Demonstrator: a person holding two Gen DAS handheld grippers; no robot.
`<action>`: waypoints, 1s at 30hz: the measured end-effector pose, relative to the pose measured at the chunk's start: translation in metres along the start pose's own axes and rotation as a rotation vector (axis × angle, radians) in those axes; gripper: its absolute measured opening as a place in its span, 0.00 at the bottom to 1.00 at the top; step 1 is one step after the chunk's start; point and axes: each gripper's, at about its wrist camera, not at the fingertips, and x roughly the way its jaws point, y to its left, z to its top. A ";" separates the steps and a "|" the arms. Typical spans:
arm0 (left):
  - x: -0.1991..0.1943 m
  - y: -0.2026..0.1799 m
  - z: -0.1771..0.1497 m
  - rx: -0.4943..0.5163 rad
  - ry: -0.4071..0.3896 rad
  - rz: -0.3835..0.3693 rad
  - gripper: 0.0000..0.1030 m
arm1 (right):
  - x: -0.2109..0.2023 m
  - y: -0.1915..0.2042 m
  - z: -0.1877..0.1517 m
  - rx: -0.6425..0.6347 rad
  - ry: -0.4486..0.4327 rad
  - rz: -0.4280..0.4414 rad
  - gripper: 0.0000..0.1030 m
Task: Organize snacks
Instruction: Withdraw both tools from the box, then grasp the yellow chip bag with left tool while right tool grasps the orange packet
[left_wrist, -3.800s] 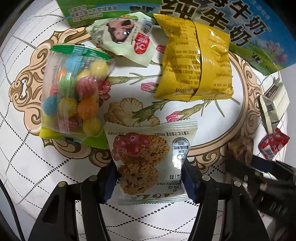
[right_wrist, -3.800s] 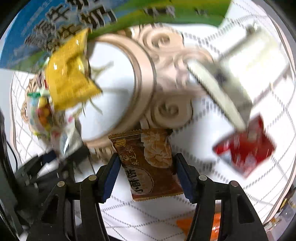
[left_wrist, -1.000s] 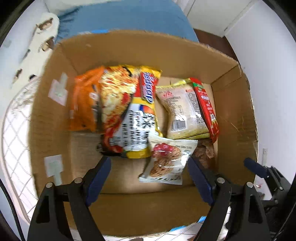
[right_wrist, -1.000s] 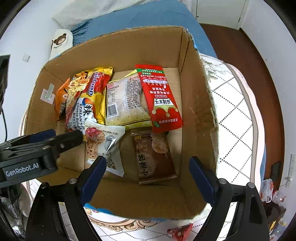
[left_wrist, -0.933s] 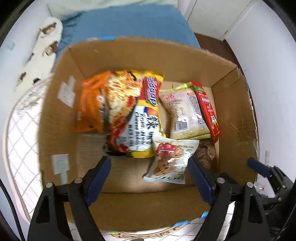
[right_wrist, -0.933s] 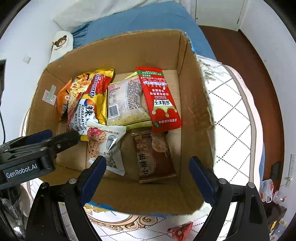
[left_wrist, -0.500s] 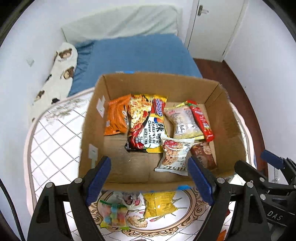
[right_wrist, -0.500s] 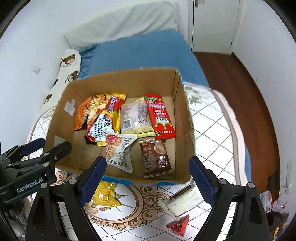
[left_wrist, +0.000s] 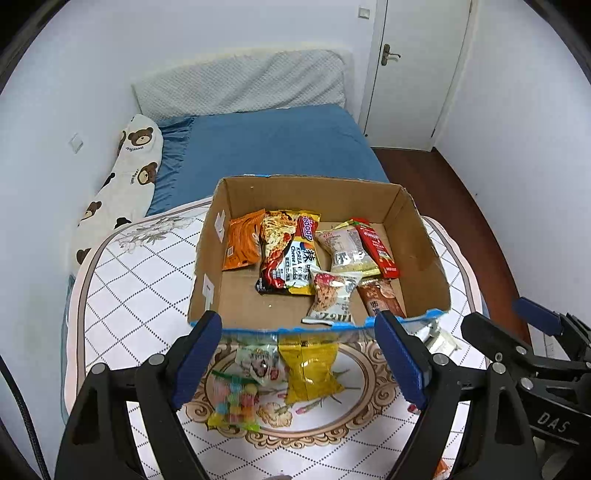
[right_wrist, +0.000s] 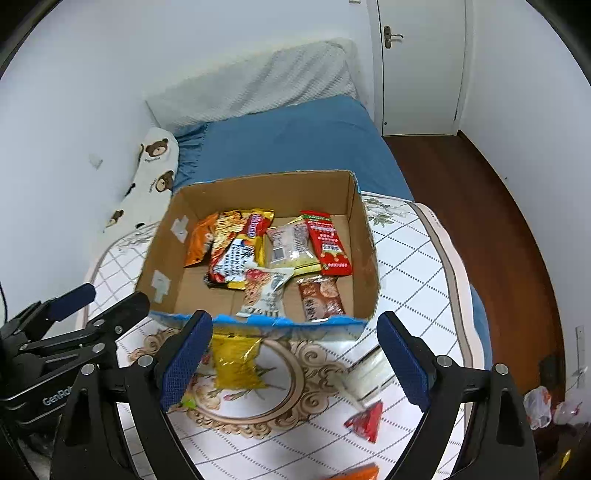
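Observation:
An open cardboard box (left_wrist: 207, 258) (right_wrist: 155, 258) stands at the table's far edge and holds several snack packs, among them the white oat-cookie pack (left_wrist: 330, 297) (right_wrist: 264, 291) and the brown biscuit pack (left_wrist: 380, 301) (right_wrist: 321, 297). In front of the box lie a yellow pack (left_wrist: 310, 369) (right_wrist: 236, 363), a bag of coloured candy balls (left_wrist: 232, 402), a small white pack with a face (left_wrist: 260, 363), a white wrapper (right_wrist: 369, 373) and a red wrapper (right_wrist: 365, 422). My left gripper (left_wrist: 299, 360) and right gripper (right_wrist: 295, 362) hang above the table, both open and empty.
The table (left_wrist: 129, 280) has a white quilted cover with an ornate oval. Behind it are a blue bed (left_wrist: 266, 140), a bear-print pillow (left_wrist: 125, 173) and a white door (left_wrist: 413, 66). Wooden floor (right_wrist: 480, 206) runs on the right. An orange pack (right_wrist: 364, 472) peeks in at the near edge.
Both grippers have risen and pulled back from inside the box, so the whole box, the table and the room now show. The oat-cookie and brown biscuit packs, held earlier, lie in the box.

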 end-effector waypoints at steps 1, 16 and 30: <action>-0.003 0.001 -0.004 -0.006 0.002 -0.006 0.82 | -0.004 -0.001 -0.005 0.007 0.000 0.005 0.90; 0.055 -0.012 -0.131 0.021 0.294 -0.021 0.82 | 0.055 -0.081 -0.175 0.086 0.407 -0.106 0.90; 0.114 0.004 -0.151 -0.055 0.451 0.031 0.82 | 0.131 -0.095 -0.252 0.105 0.551 -0.145 0.68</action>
